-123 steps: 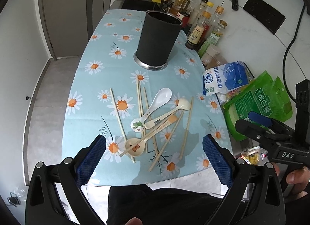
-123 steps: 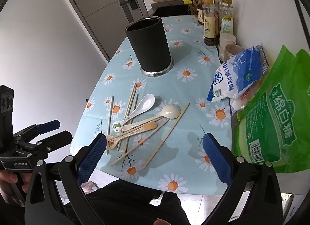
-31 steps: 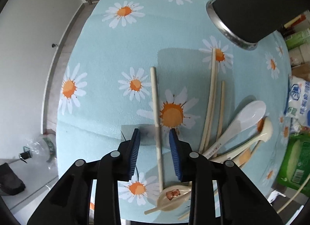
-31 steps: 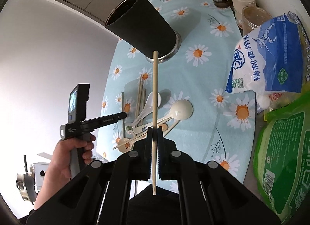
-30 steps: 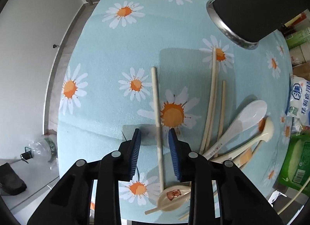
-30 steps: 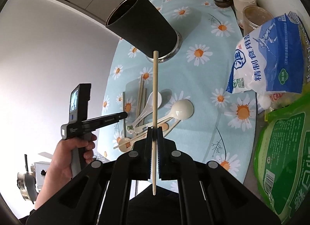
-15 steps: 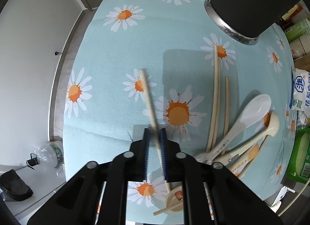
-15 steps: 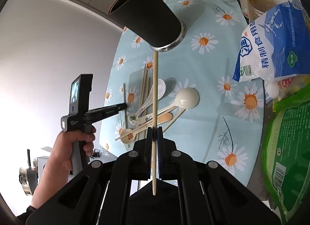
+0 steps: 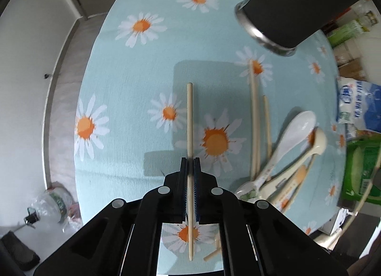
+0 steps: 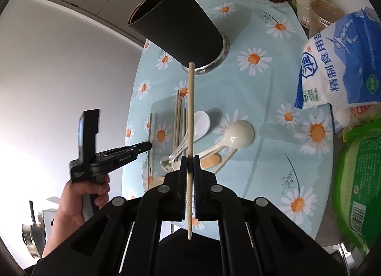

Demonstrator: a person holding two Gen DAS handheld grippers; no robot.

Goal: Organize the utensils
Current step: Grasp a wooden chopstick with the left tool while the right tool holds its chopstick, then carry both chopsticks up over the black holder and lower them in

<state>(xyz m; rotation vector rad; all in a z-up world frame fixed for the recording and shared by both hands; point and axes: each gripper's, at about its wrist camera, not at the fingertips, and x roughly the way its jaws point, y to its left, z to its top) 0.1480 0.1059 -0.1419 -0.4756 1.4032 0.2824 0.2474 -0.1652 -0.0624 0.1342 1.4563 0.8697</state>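
While my left tongs (image 9: 190,164) are pointing straight down at the daisy tablecloth (image 9: 142,66), they are pinching a wooden chopstick (image 9: 189,119) near its middle, its long axis running from six to twelve o'clock in the left wrist view, far tip toward twelve. My right tongs (image 10: 190,160) are pressing together on a second chopstick (image 10: 190,109), which is lying along the same six-to-twelve line, its far tip pointing at the base of the black utensil holder (image 10: 176,28). The spoons (image 10: 235,138) and the other chopsticks (image 10: 177,119) are lying on the cloth at five o'clock from that holder.
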